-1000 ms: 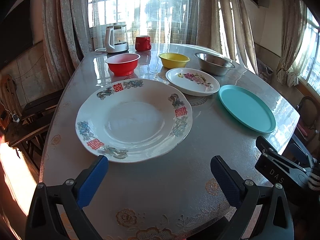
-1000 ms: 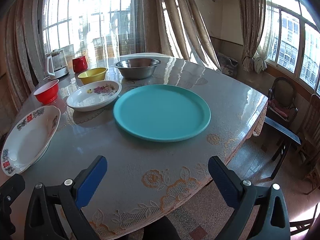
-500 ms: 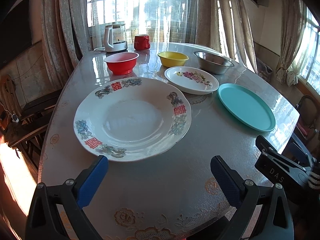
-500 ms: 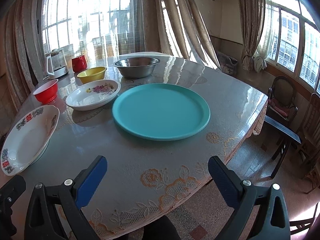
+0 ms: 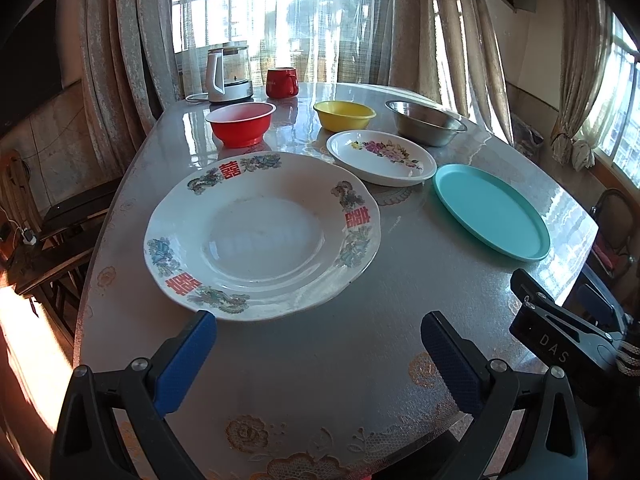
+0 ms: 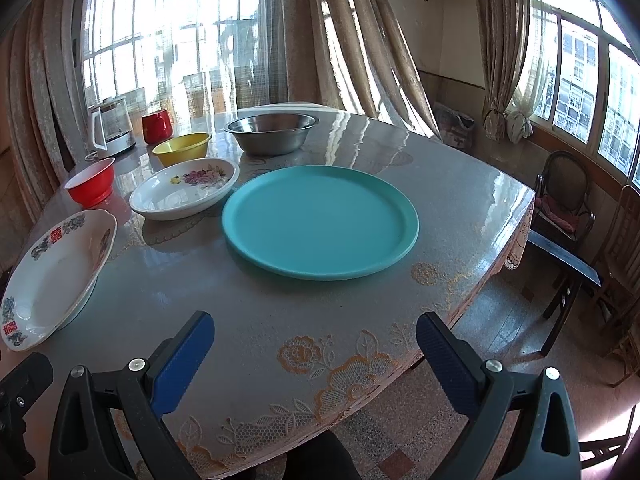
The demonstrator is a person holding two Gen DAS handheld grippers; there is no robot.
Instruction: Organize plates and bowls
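Teal plate (image 6: 320, 222) sits ahead of my right gripper (image 6: 314, 356), jaws apart and empty. My left gripper (image 5: 318, 354), jaws equally wide, faces the dragon-patterned deep plate (image 5: 262, 234) on the table (image 5: 320, 360).

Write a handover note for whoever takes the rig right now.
Left gripper: open, empty, facing the big white plate.
Right gripper: open, empty, facing the teal plate.
On the table, all apart: flowered plate, red bowl, yellow bowl, steel bowl.
Done: nothing stacked.
Left: stack plates together, nest bowls.
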